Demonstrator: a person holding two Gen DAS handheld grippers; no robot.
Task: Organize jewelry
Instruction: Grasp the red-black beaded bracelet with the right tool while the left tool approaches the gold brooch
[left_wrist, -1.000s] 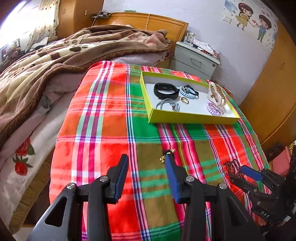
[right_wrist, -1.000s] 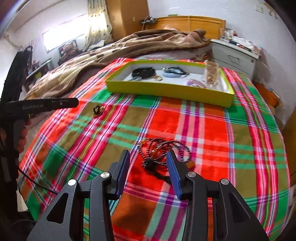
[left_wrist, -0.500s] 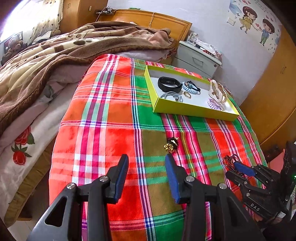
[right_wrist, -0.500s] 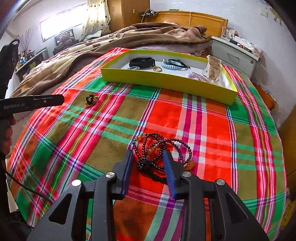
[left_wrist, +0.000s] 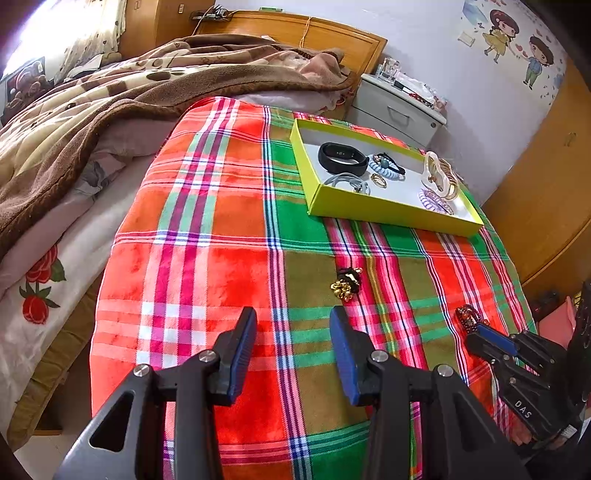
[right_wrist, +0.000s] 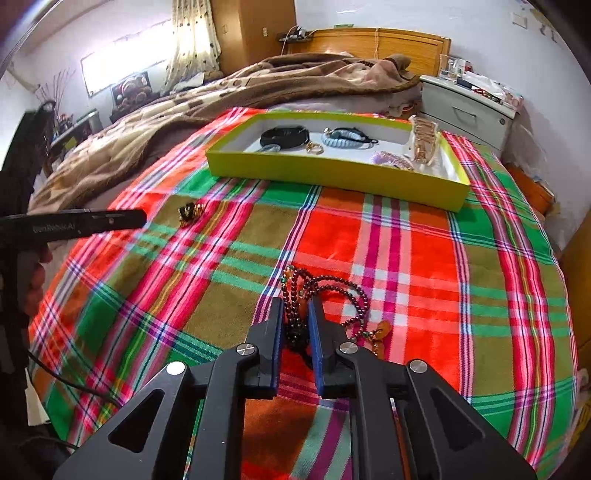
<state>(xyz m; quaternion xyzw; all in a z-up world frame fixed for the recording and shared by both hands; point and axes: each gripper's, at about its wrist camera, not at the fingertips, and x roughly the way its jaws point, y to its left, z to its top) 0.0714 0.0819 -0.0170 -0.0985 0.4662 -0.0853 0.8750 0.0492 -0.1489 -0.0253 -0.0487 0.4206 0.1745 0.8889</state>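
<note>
A dark red bead necklace (right_wrist: 325, 291) lies on the plaid cloth (right_wrist: 388, 240). My right gripper (right_wrist: 295, 314) is shut on its bunched strands; its loops trail to the right. In the left wrist view the necklace (left_wrist: 468, 316) shows at the right gripper's tip. A small black and gold piece (left_wrist: 346, 284) lies on the cloth just ahead of my open, empty left gripper (left_wrist: 291, 325); it also shows in the right wrist view (right_wrist: 190, 212). A yellow box (right_wrist: 456, 197) at the far side holds a black band (left_wrist: 341, 158), a blue bracelet (left_wrist: 384, 167), rings and bangles.
A brown blanket (left_wrist: 110, 99) covers the bed to the left. A grey nightstand (left_wrist: 399, 107) stands behind the box (left_wrist: 391, 216). A wooden wardrobe (left_wrist: 546, 177) is at the right. The cloth drops off at its left and near edges.
My right gripper has closed on the bead necklace. My left gripper has pulled back from the black and gold piece, which stays on the cloth.
</note>
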